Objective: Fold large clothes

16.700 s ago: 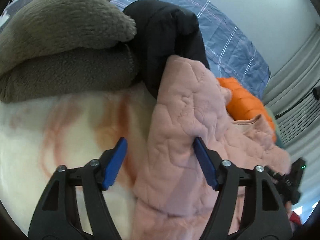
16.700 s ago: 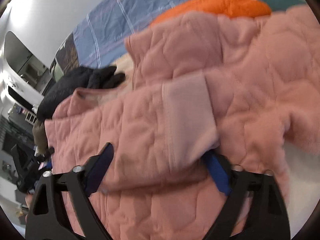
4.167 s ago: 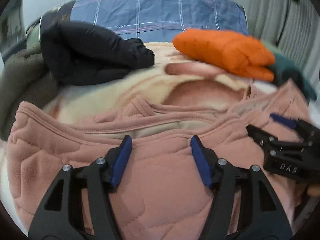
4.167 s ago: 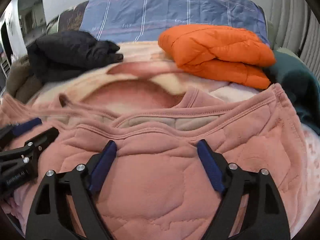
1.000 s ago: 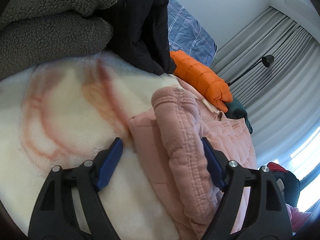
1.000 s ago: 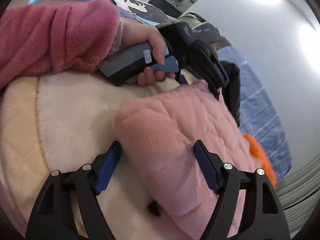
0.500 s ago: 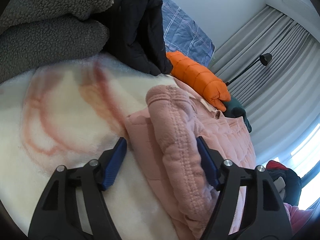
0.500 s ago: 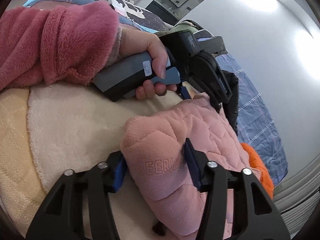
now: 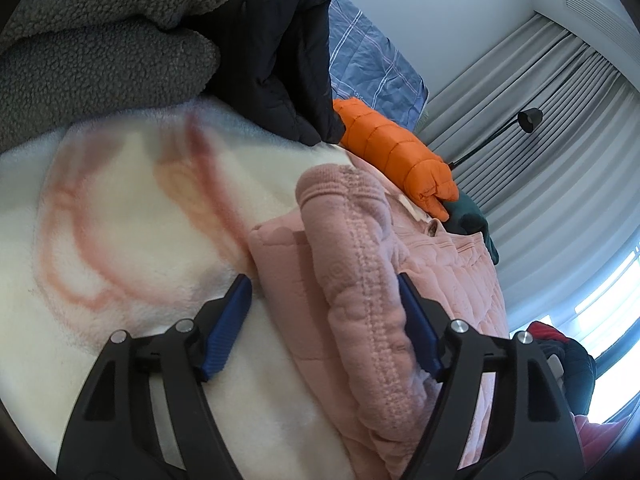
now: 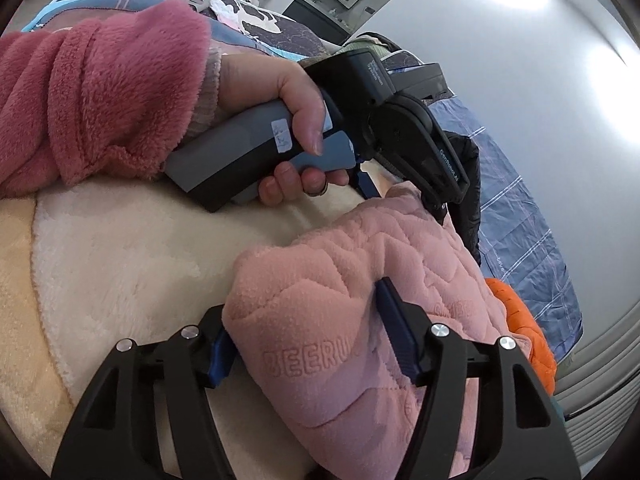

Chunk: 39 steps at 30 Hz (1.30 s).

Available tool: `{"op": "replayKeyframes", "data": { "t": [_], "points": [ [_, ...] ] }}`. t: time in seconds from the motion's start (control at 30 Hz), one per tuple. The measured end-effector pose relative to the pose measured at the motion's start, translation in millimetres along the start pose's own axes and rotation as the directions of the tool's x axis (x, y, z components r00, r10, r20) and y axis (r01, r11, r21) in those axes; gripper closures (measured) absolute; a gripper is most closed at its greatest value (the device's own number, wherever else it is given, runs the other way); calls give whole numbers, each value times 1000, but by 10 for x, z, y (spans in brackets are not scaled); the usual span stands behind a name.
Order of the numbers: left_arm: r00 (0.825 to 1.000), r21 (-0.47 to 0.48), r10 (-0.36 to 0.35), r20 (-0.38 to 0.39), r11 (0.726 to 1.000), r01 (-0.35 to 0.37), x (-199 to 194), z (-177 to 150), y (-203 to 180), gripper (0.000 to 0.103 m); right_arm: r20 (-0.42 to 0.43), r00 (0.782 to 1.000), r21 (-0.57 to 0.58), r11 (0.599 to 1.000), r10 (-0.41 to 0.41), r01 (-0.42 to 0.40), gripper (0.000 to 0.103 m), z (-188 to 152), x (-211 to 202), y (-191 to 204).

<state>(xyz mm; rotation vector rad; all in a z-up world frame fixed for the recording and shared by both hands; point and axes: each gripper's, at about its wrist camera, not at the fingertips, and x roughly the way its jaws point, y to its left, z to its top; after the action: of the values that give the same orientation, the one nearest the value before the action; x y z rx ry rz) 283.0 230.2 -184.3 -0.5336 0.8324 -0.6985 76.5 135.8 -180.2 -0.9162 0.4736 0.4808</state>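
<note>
A pink quilted sweatshirt (image 9: 360, 280) lies folded on a cream blanket (image 9: 120, 240). My left gripper (image 9: 326, 320) straddles its thick folded edge with the jaws still apart and the blue pads beside the fabric. In the right wrist view my right gripper (image 10: 308, 320) is shut on the near folded edge of the same sweatshirt (image 10: 360, 320), the fabric bulging between the pads. The left gripper also shows in the right wrist view (image 10: 436, 200), held by a hand in a pink fleece sleeve at the sweatshirt's far end.
A grey fleece pile (image 9: 100, 48) and a black jacket (image 9: 280, 60) lie at the far left. A folded orange puffer jacket (image 9: 392, 152) and a dark green garment (image 9: 472, 216) sit beyond the sweatshirt. A blue checked sheet (image 9: 372, 64) and grey curtains (image 9: 560, 120) stand behind.
My right gripper has closed onto the sweatshirt's folded edge. My left gripper has narrowed a little around the other folded edge and moved slightly closer.
</note>
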Motion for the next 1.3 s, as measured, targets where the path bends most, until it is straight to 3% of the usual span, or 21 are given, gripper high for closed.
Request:
{"op": "replayKeyframes", "data": {
  "t": [0.17, 0.2, 0.27, 0.33, 0.6, 0.63, 0.7, 0.73, 0.8, 1.0, 1.13, 1.3],
  "points": [
    [1000, -2, -3, -1, 1000, 3, -1, -2, 8, 28, 13, 1000, 8, 1000, -24, 24, 38, 78, 78, 17],
    [1000, -3, -5, -1, 1000, 5, -1, -1, 11, 28, 17, 1000, 13, 1000, -27, 26, 40, 90, 97, 11],
    [1000, -3, -7, -1, 1000, 7, -3, -2, 11, 28, 29, 999, 20, 999, -27, 26, 55, 99, 78, 5],
    [1000, -3, -8, -1, 1000, 8, -6, -2, 9, 28, 52, 998, 19, 999, -46, 45, 62, 101, 24, 16],
    [1000, 10, -6, -11, 1000, 6, 14, -5, -22, 23, 73, 997, 82, 996, -23, 17, 68, 107, -20, -86],
    [1000, 15, -1, -9, 1000, 2, 14, 0, -37, 25, 76, 997, 91, 996, -19, 12, 70, 106, -27, -103],
    [1000, 25, -14, -6, 1000, 15, 12, 11, -89, 49, 96, 995, 145, 989, 2, -16, 73, 102, -72, -219],
    [1000, 27, -7, 1, 1000, 7, -1, 20, -117, 53, 108, 994, 187, 982, 18, -38, 74, 102, -111, -308],
    [1000, 39, 12, 20, 999, -13, -47, 53, -230, 61, 135, 990, 270, 959, 47, -82, 75, 91, -195, -479],
    [995, 68, 22, 100, 997, -29, -285, 233, -747, 67, 241, 968, 457, 871, 72, -179, 76, -29, -541, -961],
    [990, 153, 25, 138, 987, -47, -395, 383, -1343, 67, 325, 944, 550, 803, 48, -230, 77, -199, -870, -1303],
    [990, 269, 38, 139, 960, -75, -286, 556, -2146, 67, 412, 910, 670, 688, -35, -277, 78, -592, -1296, -1809]
  ]
}}
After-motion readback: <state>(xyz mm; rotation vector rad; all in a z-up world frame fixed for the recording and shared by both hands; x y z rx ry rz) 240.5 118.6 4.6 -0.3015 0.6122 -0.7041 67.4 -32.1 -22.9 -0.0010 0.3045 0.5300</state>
